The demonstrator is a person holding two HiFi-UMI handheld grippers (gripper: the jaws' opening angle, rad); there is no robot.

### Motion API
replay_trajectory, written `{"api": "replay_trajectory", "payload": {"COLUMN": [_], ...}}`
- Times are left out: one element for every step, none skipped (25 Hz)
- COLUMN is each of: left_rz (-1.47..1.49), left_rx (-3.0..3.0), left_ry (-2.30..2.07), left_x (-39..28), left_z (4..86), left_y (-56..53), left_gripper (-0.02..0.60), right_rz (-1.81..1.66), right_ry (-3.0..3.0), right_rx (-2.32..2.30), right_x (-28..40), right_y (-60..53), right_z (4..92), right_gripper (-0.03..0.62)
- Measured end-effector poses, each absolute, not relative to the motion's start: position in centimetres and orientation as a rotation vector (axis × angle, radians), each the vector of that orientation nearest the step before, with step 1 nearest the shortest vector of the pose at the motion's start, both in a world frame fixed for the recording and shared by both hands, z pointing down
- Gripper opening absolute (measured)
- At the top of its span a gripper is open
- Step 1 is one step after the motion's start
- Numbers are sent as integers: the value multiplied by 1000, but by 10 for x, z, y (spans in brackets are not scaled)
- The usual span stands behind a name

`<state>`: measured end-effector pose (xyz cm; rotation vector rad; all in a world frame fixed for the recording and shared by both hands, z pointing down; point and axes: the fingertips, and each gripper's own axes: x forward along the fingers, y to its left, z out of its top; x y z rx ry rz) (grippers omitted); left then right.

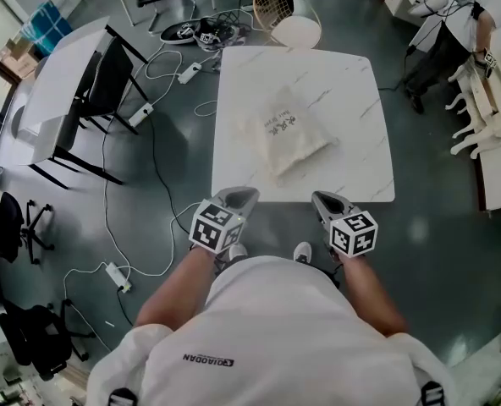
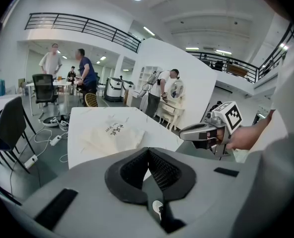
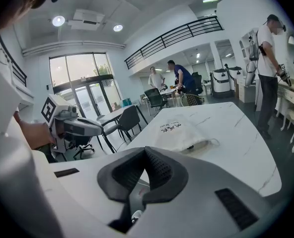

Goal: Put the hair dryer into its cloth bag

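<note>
Print [image 1: 282, 125] on cloth bag [image 1: 300, 156] illegible

Matt cloth bag [image 1: 286, 140], marbled glossy table [image 1: 360, 100]

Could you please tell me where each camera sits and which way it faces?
Head view: on the person's head, steeply down at the table and cloth bag; arms, torso, left gripper and right gripper show.
Left gripper view: on the left gripper, along its shut jaws toward the cloth bag; right gripper at right.
Right gripper view: likewise on the right gripper; left gripper at left.
All share the cloth bag.
</note>
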<state>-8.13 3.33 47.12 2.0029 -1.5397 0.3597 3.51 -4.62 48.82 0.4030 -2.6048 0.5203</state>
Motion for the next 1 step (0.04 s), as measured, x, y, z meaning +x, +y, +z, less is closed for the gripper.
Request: {"api": "replay_trajectory", "payload": {"left_rz": [360], "left_rx": [2003], "left_ry": [-1539], "left_x": [-81], "left_z": [472], "left_y": [34], "left_gripper": [26], "right_rz": [519], "right_ry": [-2603], "right_rx": [403], "right_x": [35], "right_y": [-46], "right_z": [489], "right_gripper": [20]}}
